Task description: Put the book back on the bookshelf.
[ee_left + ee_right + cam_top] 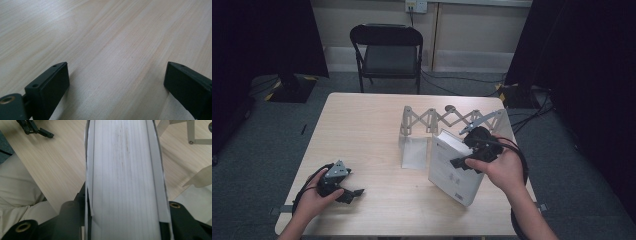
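A thick white book (451, 169) leans tilted over the right side of the wooden table (362, 130). My right gripper (466, 161) is shut on it, one jaw on each cover. In the right gripper view the book's page edges (125, 177) run up between my right gripper (124, 213) jaws. My left gripper (353, 193) rests near the table's front left corner. It is open, and the left gripper view has only bare wood between the jaws of the left gripper (116, 85).
A metal accordion-style rack (447, 120) stands at the back right of the table, with an upright plate (414, 152) just left of the book. A black folding chair (387, 50) stands beyond the table. Cables trail over the grey carpet.
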A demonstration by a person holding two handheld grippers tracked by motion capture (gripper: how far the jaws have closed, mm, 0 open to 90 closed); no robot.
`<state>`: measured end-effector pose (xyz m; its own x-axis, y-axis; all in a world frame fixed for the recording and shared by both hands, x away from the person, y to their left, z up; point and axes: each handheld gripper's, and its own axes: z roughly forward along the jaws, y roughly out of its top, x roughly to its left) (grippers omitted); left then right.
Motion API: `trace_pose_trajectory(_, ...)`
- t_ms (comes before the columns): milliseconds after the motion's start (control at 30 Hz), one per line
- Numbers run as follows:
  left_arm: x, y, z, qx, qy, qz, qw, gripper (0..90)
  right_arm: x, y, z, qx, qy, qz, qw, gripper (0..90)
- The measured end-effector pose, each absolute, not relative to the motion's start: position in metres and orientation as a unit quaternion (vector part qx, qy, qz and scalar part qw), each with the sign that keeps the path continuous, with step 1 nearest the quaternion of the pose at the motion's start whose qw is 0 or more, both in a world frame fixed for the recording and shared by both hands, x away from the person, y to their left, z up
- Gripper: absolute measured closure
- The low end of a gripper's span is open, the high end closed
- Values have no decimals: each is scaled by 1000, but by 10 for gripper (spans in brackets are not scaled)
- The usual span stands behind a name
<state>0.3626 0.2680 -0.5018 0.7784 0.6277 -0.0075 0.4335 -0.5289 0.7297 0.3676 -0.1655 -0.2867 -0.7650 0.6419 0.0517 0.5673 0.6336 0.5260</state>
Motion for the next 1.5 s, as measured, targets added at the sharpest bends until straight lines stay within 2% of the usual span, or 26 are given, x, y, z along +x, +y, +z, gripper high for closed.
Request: trace_pose_trajectory(1500, 363, 268, -502, 866, 305, 128, 374, 54, 363, -222, -282, 401, 875, 257, 85, 534)
